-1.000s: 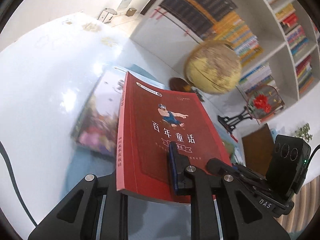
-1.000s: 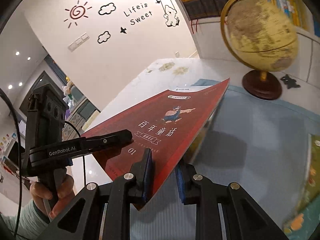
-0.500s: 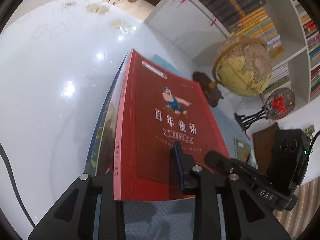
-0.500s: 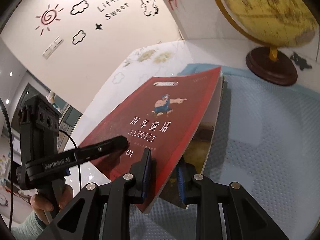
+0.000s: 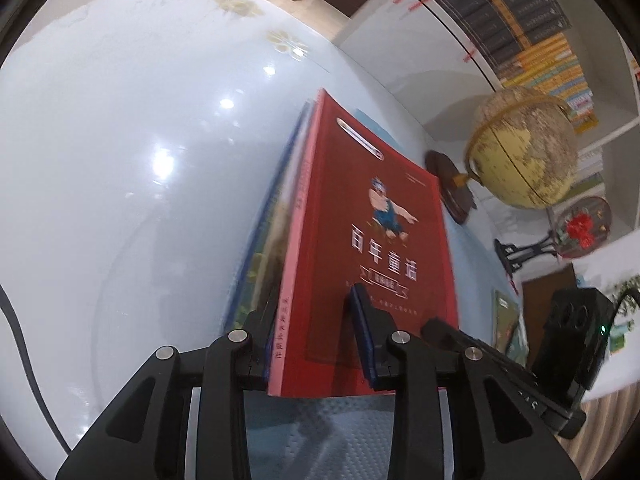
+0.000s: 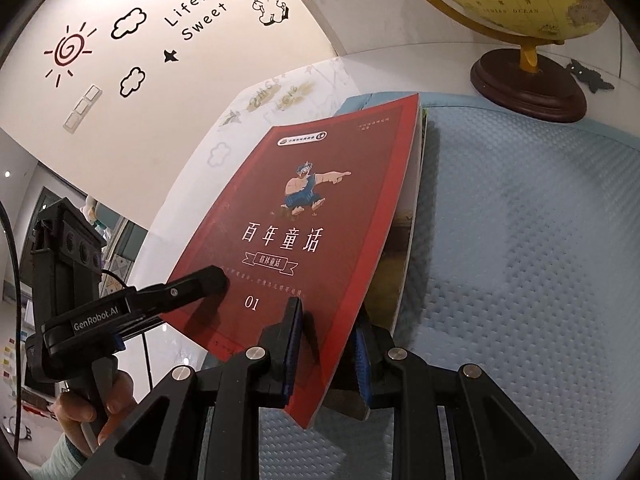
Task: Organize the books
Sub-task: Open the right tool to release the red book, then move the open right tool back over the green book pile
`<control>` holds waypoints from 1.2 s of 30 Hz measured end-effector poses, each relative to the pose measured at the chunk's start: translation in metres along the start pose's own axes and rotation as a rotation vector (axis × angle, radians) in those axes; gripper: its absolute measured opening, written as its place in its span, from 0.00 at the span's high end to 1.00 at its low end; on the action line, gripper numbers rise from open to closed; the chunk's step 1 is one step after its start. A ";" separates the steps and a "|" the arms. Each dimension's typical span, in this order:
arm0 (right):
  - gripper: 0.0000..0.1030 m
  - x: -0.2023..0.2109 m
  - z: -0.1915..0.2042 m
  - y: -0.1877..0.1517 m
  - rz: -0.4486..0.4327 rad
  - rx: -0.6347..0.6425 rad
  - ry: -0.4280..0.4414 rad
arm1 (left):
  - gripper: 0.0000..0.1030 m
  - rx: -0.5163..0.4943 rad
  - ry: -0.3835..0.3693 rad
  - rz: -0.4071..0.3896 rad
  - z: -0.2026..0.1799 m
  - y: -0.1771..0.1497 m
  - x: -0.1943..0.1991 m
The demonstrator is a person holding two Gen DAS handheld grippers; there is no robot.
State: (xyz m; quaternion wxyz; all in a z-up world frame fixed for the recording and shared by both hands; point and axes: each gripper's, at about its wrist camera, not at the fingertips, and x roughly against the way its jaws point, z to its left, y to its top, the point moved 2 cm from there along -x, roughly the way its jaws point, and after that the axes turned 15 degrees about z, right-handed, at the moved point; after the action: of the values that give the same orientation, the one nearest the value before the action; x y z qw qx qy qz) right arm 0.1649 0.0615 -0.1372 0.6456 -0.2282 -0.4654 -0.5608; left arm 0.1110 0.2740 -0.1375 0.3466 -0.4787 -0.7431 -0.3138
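Note:
A red paperback (image 5: 360,208) (image 6: 304,208) with a cartoon figure on its cover lies tilted on a picture book (image 5: 260,272) (image 6: 396,248) on the blue mat (image 6: 520,240). My right gripper (image 6: 328,320) is shut on the red book's near right corner, one pad on the cover and one beneath. My left gripper (image 5: 312,312) straddles the spine end with its jaws slightly apart. Its upper finger (image 6: 200,284) hovers just over the cover and casts a shadow there, so the jaws are not pressing on the book.
A yellow globe (image 5: 524,148) on a dark wooden base (image 6: 528,84) stands at the mat's far right. Another book (image 5: 508,328) lies to the right. The glossy white table (image 5: 120,160) spreads left. Bookshelves (image 5: 540,20) rise behind. A hand (image 6: 100,412) holds the left gripper.
Both grippers have carried the red book down and forward onto the picture book. The left jaws have widened off the cover. The right grip is unchanged.

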 end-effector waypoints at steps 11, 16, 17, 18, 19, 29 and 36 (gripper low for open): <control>0.73 0.003 0.000 -0.006 0.005 0.012 -0.082 | 0.69 0.066 0.128 -0.043 0.016 -0.010 0.005; 0.71 0.034 -0.021 -0.034 -0.014 -0.012 -0.065 | 0.69 0.056 0.218 -0.073 0.012 -0.036 0.019; 0.68 0.041 -0.026 -0.041 -0.025 -0.019 -0.050 | 0.69 0.048 0.237 -0.074 0.009 -0.043 0.023; 0.64 0.049 -0.030 -0.047 -0.038 -0.027 -0.043 | 0.69 0.043 0.243 -0.071 0.007 -0.049 0.025; 0.56 0.063 -0.038 -0.057 -0.065 -0.036 -0.037 | 0.69 0.038 0.244 -0.068 0.003 -0.058 0.027; 0.50 0.166 -0.095 -0.123 -0.165 -0.060 -0.024 | 0.69 -0.050 0.176 0.045 -0.112 -0.133 -0.015; 0.50 0.230 -0.168 -0.175 -0.203 -0.157 -0.049 | 0.69 -0.187 0.103 0.150 -0.222 -0.171 -0.074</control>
State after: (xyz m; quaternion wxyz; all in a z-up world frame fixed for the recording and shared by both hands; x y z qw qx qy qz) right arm 0.0445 -0.2400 -0.0580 0.5538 -0.2436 -0.4565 -0.6523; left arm 0.0222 0.0011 -0.0963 0.3607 -0.5466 -0.6537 -0.3793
